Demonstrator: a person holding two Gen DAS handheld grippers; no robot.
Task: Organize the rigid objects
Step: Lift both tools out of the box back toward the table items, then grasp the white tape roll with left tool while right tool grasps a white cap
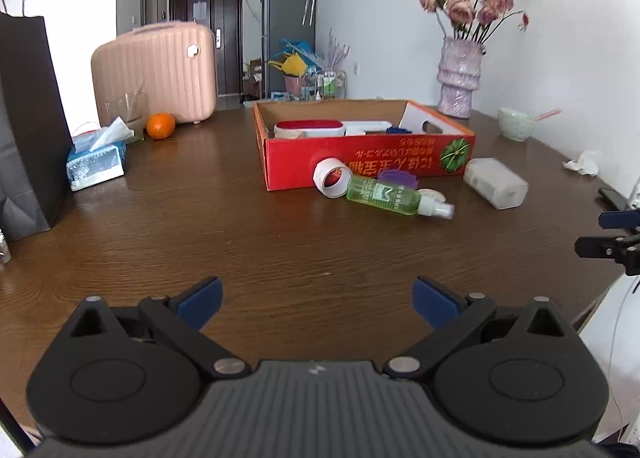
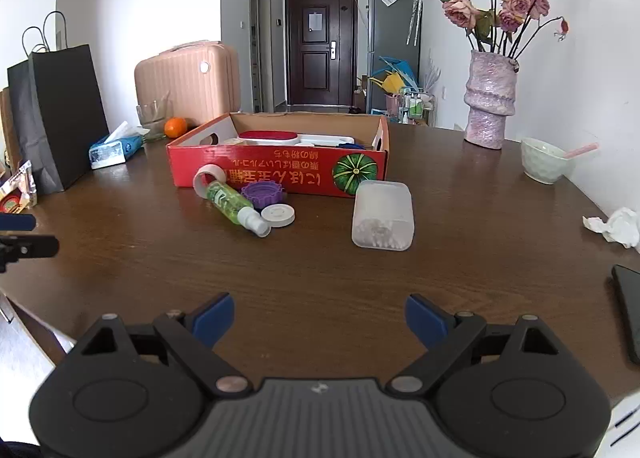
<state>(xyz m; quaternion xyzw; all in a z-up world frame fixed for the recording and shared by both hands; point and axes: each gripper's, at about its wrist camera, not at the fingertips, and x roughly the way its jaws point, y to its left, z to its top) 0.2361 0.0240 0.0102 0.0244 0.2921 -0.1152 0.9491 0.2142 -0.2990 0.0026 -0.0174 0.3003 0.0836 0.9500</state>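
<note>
Two hand-held grippers hover over the near edge of a round brown wooden tabletop [image 2: 320,278]. The left gripper [image 1: 318,300] and right gripper [image 2: 319,320] both have their blue-padded jaws spread wide, holding nothing. Well ahead, toward the middle, lie a green spray bottle [image 2: 232,203], tape roll [image 2: 209,177], purple lid [image 2: 264,193], white cap [image 2: 278,215] and frosted plastic case [image 2: 382,215], just before a red cardboard box [image 2: 280,169]. A vase of roses [image 2: 490,105] stands at the far right edge.

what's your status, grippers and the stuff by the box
Left gripper and right gripper open, empty. Green bottle, purple lid, white cap and plastic case lie outside the red box. Nothing in the way.
</note>
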